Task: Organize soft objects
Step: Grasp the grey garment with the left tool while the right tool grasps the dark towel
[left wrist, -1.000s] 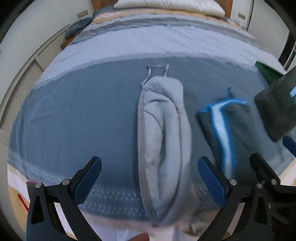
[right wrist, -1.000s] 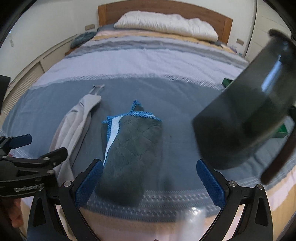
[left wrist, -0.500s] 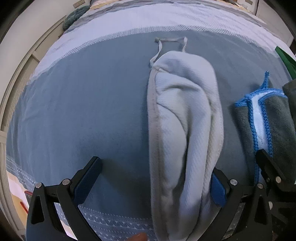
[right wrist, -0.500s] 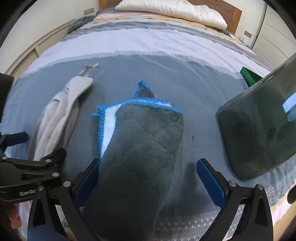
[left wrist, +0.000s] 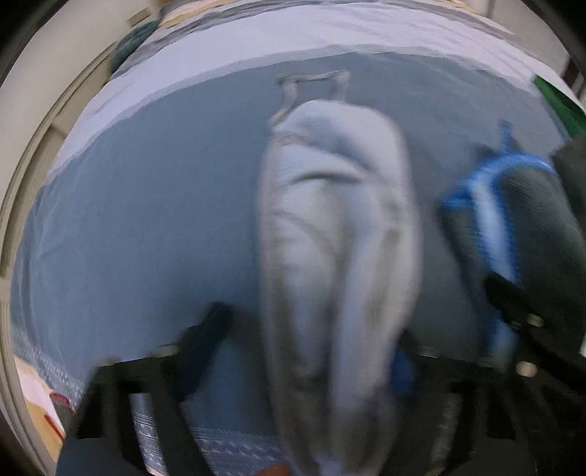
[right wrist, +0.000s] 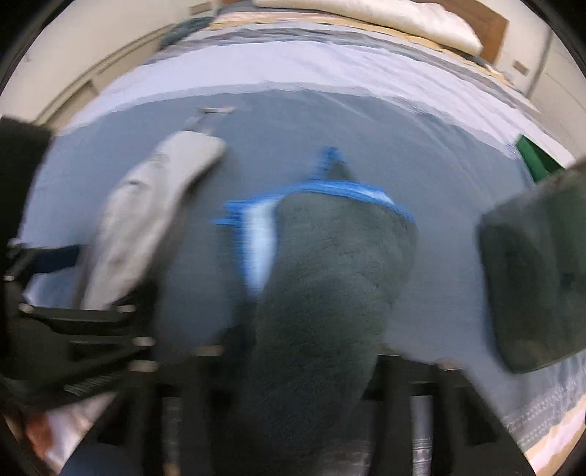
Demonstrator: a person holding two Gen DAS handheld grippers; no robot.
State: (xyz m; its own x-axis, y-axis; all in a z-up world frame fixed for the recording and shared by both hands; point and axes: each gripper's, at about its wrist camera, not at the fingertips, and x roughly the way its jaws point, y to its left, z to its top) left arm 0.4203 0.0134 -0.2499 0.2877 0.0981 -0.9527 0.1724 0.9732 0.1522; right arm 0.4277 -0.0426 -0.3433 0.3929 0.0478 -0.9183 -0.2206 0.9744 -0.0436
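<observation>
A folded light grey cloth with a drawstring [left wrist: 337, 238] lies lengthwise on the blue bedspread [left wrist: 146, 227]. My left gripper [left wrist: 311, 351] has its blue-padded fingers closed in on both sides of the cloth's near end. A dark grey fleece towel with blue trim [right wrist: 329, 285] lies to its right. My right gripper [right wrist: 311, 351] has its fingers closed in on that towel's near end. Both views are blurred. The grey cloth also shows in the right wrist view [right wrist: 146, 227], and the towel in the left wrist view [left wrist: 512, 219].
A dark bin or box [right wrist: 538, 271] stands at the right of the bed. A green object [right wrist: 534, 157] lies behind it. A white pillow [right wrist: 384, 18] lies by the wooden headboard. The wall and skirting [left wrist: 44, 110] run along the left.
Both grippers have moved down onto the bed and their fingers have closed in from wide open, the left around the grey cloth, the right around the dark towel.
</observation>
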